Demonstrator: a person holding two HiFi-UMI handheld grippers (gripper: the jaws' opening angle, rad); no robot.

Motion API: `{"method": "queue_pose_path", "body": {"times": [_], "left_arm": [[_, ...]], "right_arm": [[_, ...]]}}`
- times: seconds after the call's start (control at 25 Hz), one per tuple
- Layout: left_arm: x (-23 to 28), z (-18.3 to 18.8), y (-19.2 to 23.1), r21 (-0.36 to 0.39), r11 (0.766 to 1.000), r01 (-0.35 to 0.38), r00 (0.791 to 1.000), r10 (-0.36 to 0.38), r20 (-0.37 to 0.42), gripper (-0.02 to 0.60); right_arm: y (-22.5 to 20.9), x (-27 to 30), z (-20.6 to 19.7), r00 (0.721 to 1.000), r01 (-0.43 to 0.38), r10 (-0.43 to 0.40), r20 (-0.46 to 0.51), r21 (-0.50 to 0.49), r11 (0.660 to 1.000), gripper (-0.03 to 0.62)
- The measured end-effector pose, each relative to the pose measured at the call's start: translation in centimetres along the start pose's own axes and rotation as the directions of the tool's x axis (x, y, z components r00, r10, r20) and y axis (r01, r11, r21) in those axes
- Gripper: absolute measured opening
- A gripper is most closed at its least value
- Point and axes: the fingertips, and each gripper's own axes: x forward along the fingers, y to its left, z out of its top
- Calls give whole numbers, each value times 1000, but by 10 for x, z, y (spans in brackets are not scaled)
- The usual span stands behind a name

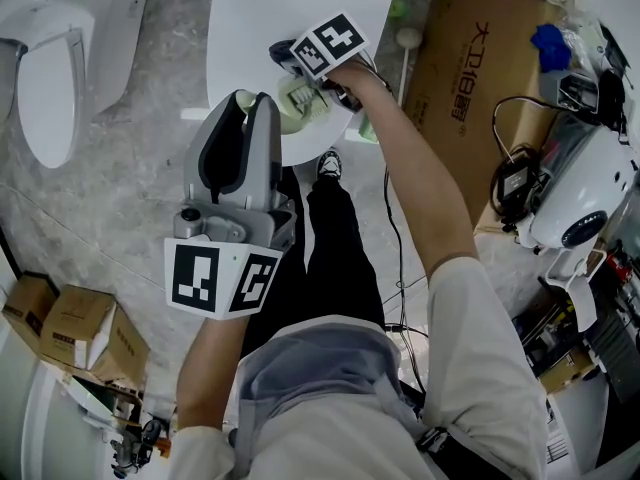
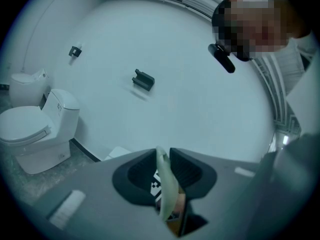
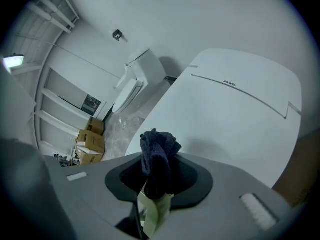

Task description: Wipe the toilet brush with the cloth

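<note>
In the head view my left gripper [image 1: 247,106] points up and is shut on the pale green handle of the toilet brush [image 1: 300,103]. The left gripper view shows that thin green handle [image 2: 166,184] pinched between the jaws of the left gripper [image 2: 165,159]. Just beyond, my right gripper [image 1: 292,68] is shut on a dark blue cloth [image 1: 281,54] and rests on the brush's green end. In the right gripper view the cloth [image 3: 157,156] bulges out of the right gripper [image 3: 159,171], with the green brush [image 3: 152,211] directly beneath.
A white toilet with a shut lid [image 1: 290,8] lies under both grippers. A second toilet [image 1: 50,68] stands at far left. There are small cardboard boxes [image 1: 70,328] at lower left, a large carton [image 1: 480,88] and a white machine [image 1: 580,198] at right, and cables on the floor.
</note>
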Motion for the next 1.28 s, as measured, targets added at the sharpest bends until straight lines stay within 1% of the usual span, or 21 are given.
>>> {"method": "queue_pose_path", "body": {"times": [0.2,0.36,0.6,0.8,1.0,1.12,1.28], "left_arm": [[1,0,1,-4,1000,0,1000,0,1,0],[0,-1,1,-3,1000,0,1000,0,-1,0],[0,-2,1,-2,1000,-3,1000,3,-2,0],[0,1,6,-9,1000,-12,1000,12,-8,0],[0,0,5,0,1000,-16,1000,16,-7,0],[-1,-1,4,3,1000,-19,1000,19,-7,0],[-1,-1,4,8,1000,-23,1000,23,-14,0]], "right_arm": [[4,6,0,999,-39,39,0,-4,999,109],[0,13,-2,999,-43,43,9,27,999,109],[-23,18,-10,999,9,-15,48,111,994,107],[-43,9,-13,990,51,-79,115,228,972,107],[-54,-2,-22,978,48,-106,178,303,952,107],[-59,-10,-28,970,55,-129,208,326,944,107],[-61,-16,-37,960,45,-142,242,367,929,107]]}}
